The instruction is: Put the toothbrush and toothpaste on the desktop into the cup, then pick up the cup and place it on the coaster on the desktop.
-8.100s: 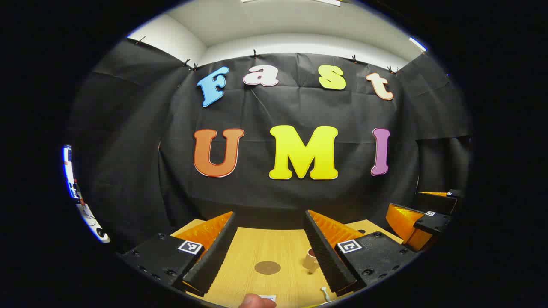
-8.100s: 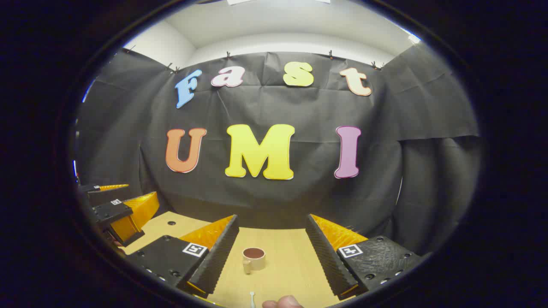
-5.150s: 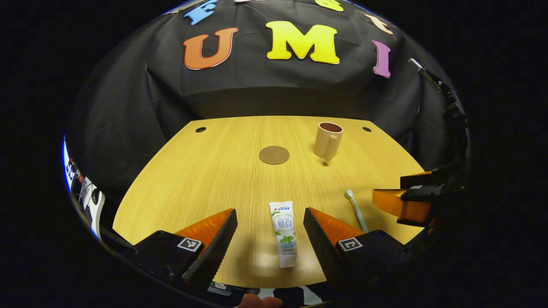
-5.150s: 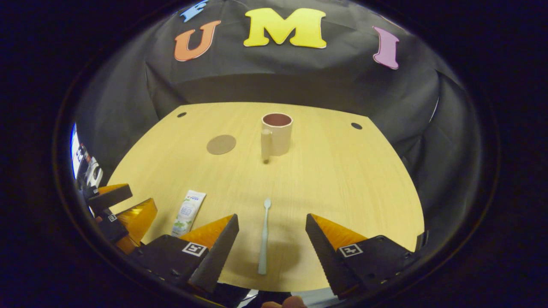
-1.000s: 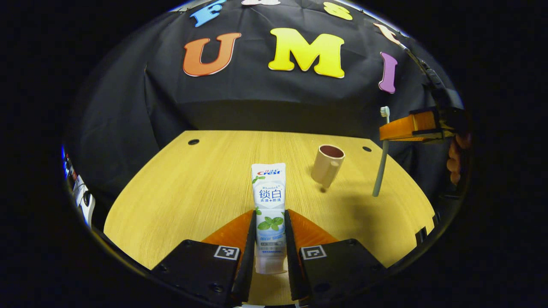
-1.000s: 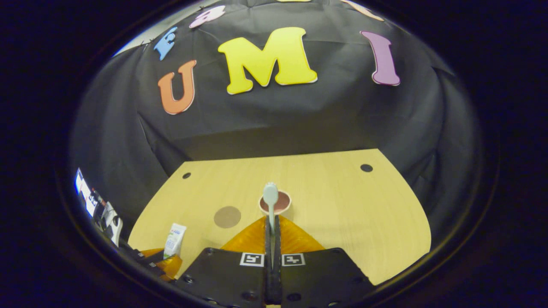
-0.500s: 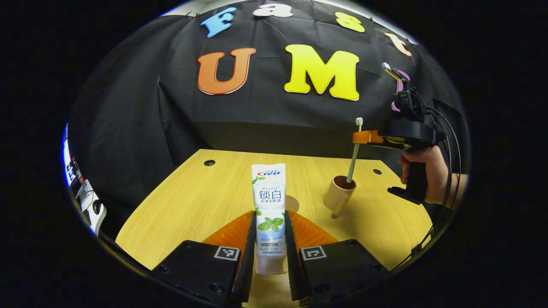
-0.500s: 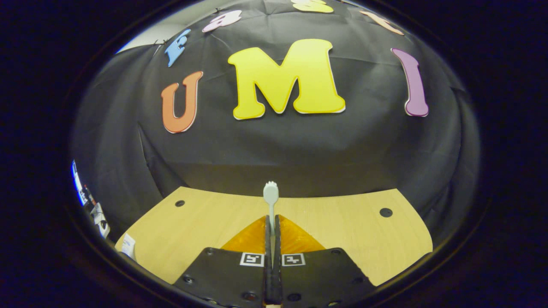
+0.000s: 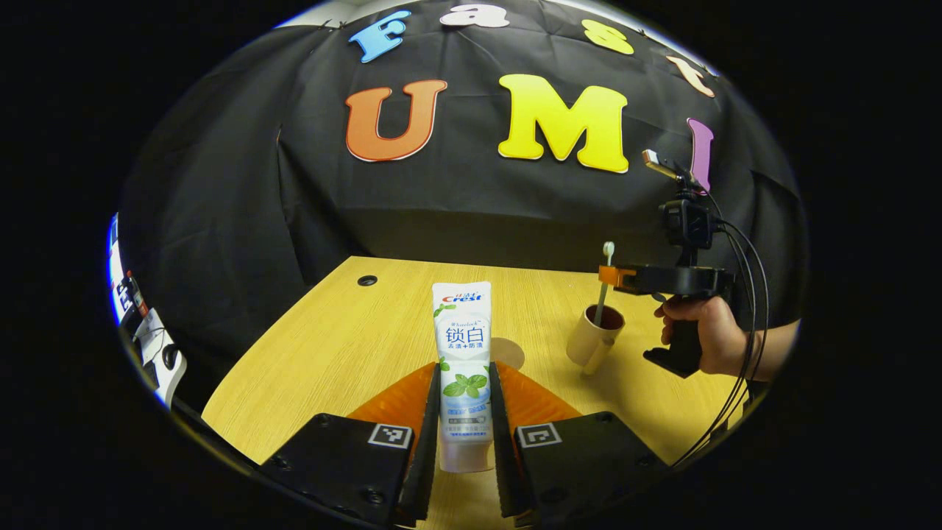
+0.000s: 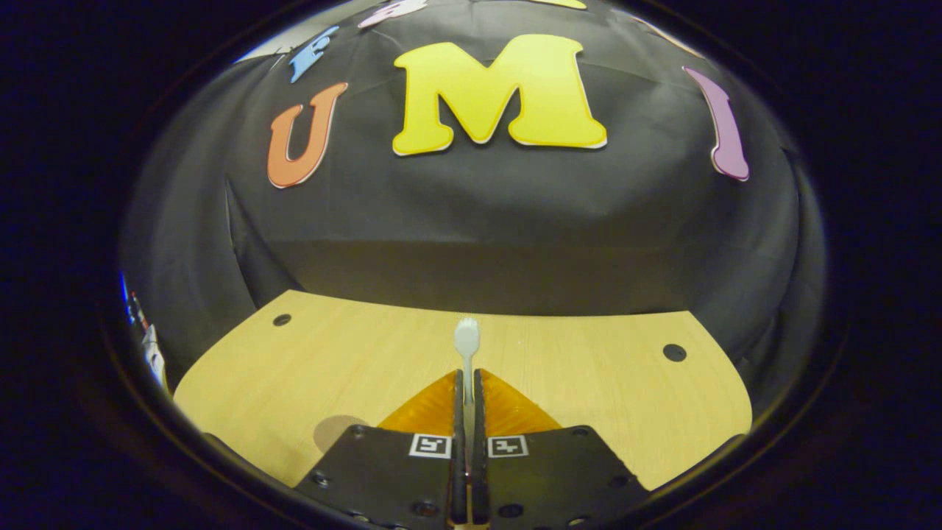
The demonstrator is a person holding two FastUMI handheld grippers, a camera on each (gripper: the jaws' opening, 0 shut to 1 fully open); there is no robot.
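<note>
White toothbrush (image 9: 603, 294) stands upright with its lower end inside the tan cup (image 9: 593, 338), clamped near the head by the right gripper (image 9: 614, 276). Just left of the cup lies the brown coaster (image 9: 508, 353), partly hidden behind the toothpaste (image 9: 465, 368), which the left gripper (image 9: 464, 434) pinches above the wooden tabletop (image 9: 331, 353).

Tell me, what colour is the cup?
The cup is beige outside and reddish-brown inside, best seen in the left gripper view.
</note>
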